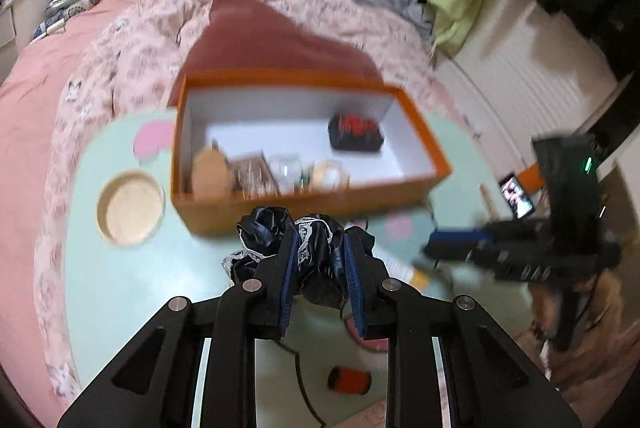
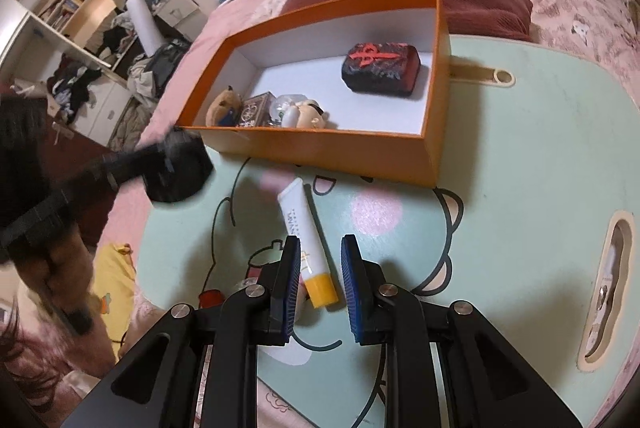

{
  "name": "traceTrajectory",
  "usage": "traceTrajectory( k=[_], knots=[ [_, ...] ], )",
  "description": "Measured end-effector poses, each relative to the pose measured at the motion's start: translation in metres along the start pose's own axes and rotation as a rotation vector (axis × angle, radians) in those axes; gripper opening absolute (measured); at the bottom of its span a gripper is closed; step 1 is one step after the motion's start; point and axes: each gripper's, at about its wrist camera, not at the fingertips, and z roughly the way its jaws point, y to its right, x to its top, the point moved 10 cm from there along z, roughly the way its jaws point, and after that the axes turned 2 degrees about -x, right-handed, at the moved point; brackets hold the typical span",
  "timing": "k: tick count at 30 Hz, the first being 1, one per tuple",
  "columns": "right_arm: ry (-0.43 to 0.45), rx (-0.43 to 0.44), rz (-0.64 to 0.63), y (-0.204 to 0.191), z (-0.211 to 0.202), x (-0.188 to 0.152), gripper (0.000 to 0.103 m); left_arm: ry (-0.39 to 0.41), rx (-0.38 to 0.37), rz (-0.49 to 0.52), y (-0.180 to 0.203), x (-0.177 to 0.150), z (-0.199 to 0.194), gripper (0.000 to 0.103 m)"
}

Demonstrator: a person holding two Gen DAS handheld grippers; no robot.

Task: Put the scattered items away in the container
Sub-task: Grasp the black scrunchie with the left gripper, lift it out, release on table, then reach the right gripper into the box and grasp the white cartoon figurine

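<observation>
Black satin with white lace trim, a scrunchie (image 1: pixel 298 248), is clenched in the jaws of our left gripper (image 1: pixel 320 260), and we hold it just short of the near wall of the orange box (image 1: pixel 304 205). Our right gripper (image 2: pixel 320 276) hangs above the white tube with the yellow cap (image 2: pixel 310 252); its jaws are drawn in to their narrowest, gripping nothing, and the tube lies on the surface below them.

We judge the task a good way along. The box holds a plush toy (image 2: pixel 224 105), a small patterned box (image 2: pixel 256 109), a little glass globe (image 2: pixel 285 105), a small figure (image 2: pixel 310 112) and a black block with red marks (image 2: pixel 380 67). Left outside are the scrunchie, the tube and a red spool (image 1: pixel 349 380) on the pale green surface (image 2: pixel 520 187).

The box's middle and right floor is bare, so we have room to drop there. The near wall must be cleared first. The surface ends at the bed (image 1: pixel 40 99) on the left.
</observation>
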Motion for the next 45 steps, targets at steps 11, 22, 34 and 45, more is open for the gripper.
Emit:
traceTrajectory(
  k=[11,22,34,45],
  knots=[
    [-0.004,0.011,-0.02,-0.006,-0.002,0.0,0.02,0.016,-0.001,-0.037,-0.002,-0.016,0.009,0.066],
    [0.003,0.185,-0.058,-0.046,-0.02,0.05,0.032,0.027,0.015,-0.098,-0.023,-0.021,0.005,0.067],
    [-0.41,0.006,-0.003,-0.017,0.076,0.091,0.036,0.047,-0.013,-0.145,-0.04,-0.028,0.002,0.067],
    [-0.462,-0.065,-0.068,-0.022,0.099,0.088,0.043,0.036,-0.026,-0.171,-0.048,-0.029,0.009,0.067]
  ],
)
